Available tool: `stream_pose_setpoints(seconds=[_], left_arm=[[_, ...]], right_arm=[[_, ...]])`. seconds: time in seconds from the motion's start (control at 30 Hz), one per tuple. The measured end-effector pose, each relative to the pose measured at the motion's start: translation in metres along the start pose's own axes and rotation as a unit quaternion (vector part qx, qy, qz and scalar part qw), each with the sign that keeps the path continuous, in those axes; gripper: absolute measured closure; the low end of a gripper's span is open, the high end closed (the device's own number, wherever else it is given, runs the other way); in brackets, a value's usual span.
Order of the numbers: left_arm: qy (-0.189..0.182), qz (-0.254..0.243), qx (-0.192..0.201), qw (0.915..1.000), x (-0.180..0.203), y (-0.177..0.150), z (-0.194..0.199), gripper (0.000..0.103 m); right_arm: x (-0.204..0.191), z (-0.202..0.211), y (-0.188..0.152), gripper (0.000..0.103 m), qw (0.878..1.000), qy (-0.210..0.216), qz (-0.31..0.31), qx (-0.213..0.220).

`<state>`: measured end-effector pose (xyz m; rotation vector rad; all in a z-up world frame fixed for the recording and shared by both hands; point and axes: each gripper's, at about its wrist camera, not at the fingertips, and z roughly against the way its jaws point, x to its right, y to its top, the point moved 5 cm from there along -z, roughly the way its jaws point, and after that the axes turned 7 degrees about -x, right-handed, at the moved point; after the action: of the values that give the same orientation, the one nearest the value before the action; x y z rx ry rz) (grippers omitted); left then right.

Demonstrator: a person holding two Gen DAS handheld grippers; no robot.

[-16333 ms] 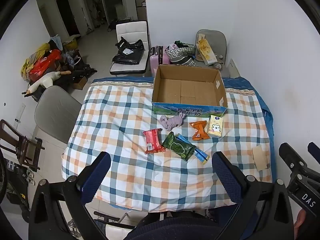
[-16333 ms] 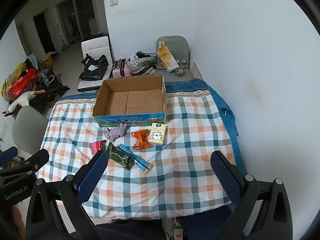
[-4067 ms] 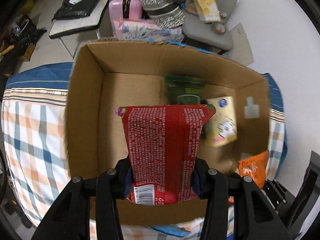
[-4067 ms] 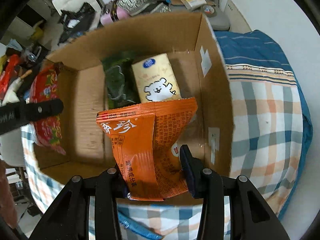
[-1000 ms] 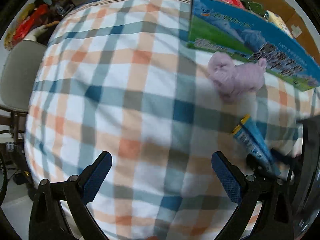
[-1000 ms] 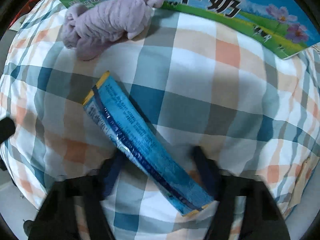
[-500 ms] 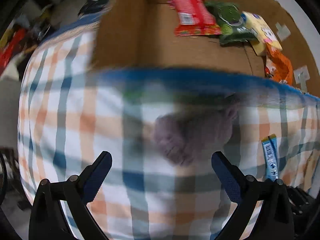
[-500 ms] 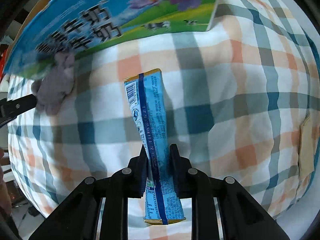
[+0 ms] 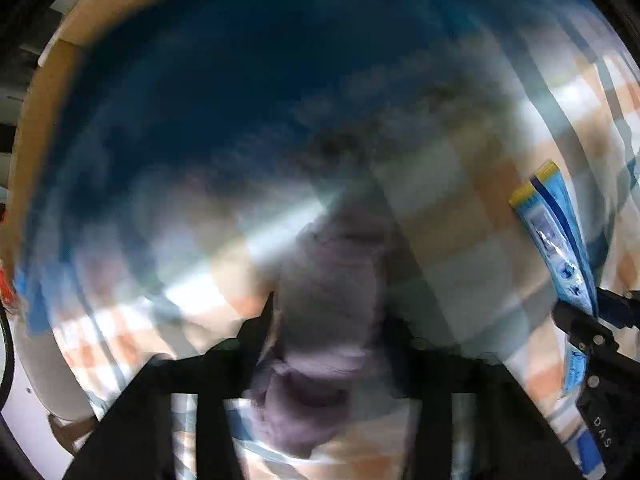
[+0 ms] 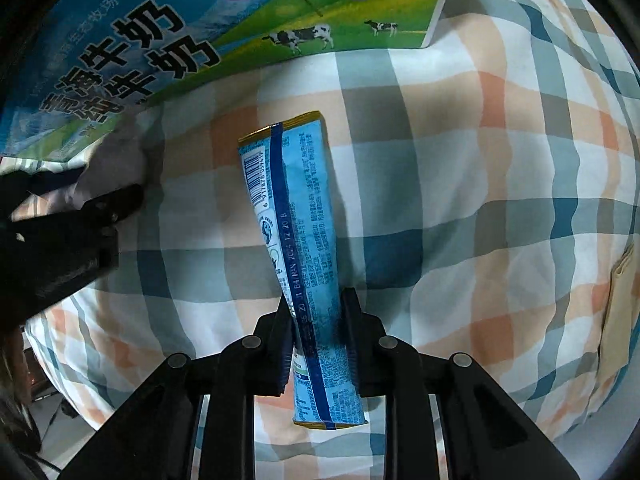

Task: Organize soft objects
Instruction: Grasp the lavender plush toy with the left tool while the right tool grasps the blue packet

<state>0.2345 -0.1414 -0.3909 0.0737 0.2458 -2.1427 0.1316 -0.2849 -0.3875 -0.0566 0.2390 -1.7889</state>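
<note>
My left gripper is shut on the purple plush toy, close to the box's blue front wall; this view is blurred by motion. My right gripper is shut on the long light-blue snack packet and holds it over the checked cloth. The packet also shows at the right of the left wrist view. In the right wrist view the left gripper is at the left with the plush beside the box.
The cardboard box with blue and green printed sides stands at the back of the checked cloth. A tan paper patch lies near the cloth's right edge. The table's edge curves along the bottom of both views.
My left gripper has closed on the plush toy, which lay loose between its open fingers half a second ago. My right gripper still holds the blue packet, now a little nearer the box.
</note>
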Motion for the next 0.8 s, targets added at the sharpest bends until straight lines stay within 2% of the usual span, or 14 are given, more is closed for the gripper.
stream_pose_setpoints(seconds=[0.07,0.2,0.27,0.37,0.4,0.47,0.53,0.6,0.73,0.8], left_arm=[[-0.011,0.015,-0.005,0.9998,0.002,-0.009,0.001,0.066],[-0.089,0.073,-0.021,0.9931,-0.006,-0.040,0.002,0.066],[-0.142,0.114,-0.030,0.9828,-0.011,-0.062,0.003,0.066],[-0.218,0.179,-0.039,0.9587,-0.019,-0.094,0.002,0.066],[-0.235,0.198,-0.043,0.9506,-0.022,-0.105,-0.001,0.066],[-0.241,0.214,-0.045,0.9455,-0.027,-0.118,-0.010,0.065],[-0.229,0.220,-0.045,0.9471,-0.033,-0.128,-0.022,0.063],[-0.223,0.213,-0.053,0.9499,-0.038,-0.125,-0.039,0.060],[-0.194,0.170,-0.052,0.9648,-0.027,-0.125,-0.041,0.060],[-0.183,0.163,-0.051,0.9681,-0.015,-0.122,-0.040,0.060]], right_arm=[[-0.013,0.001,0.006,0.080,1.000,0.005,-0.002,-0.003],[-0.008,-0.002,-0.001,0.082,1.000,0.026,-0.009,-0.010],[-0.006,-0.001,-0.005,0.083,0.999,0.031,-0.007,-0.009],[-0.003,-0.003,-0.009,0.083,0.999,0.036,-0.004,-0.013],[-0.003,-0.004,-0.011,0.083,0.999,0.035,-0.002,-0.013],[-0.003,-0.007,-0.013,0.083,0.999,0.028,0.005,-0.016],[-0.006,-0.011,-0.013,0.082,1.000,0.019,0.014,-0.019],[-0.009,-0.013,-0.012,0.081,1.000,0.011,0.018,-0.019],[-0.022,-0.017,-0.012,0.078,0.999,-0.006,0.024,-0.022],[-0.039,-0.020,-0.015,0.077,0.999,-0.012,0.025,-0.024]])
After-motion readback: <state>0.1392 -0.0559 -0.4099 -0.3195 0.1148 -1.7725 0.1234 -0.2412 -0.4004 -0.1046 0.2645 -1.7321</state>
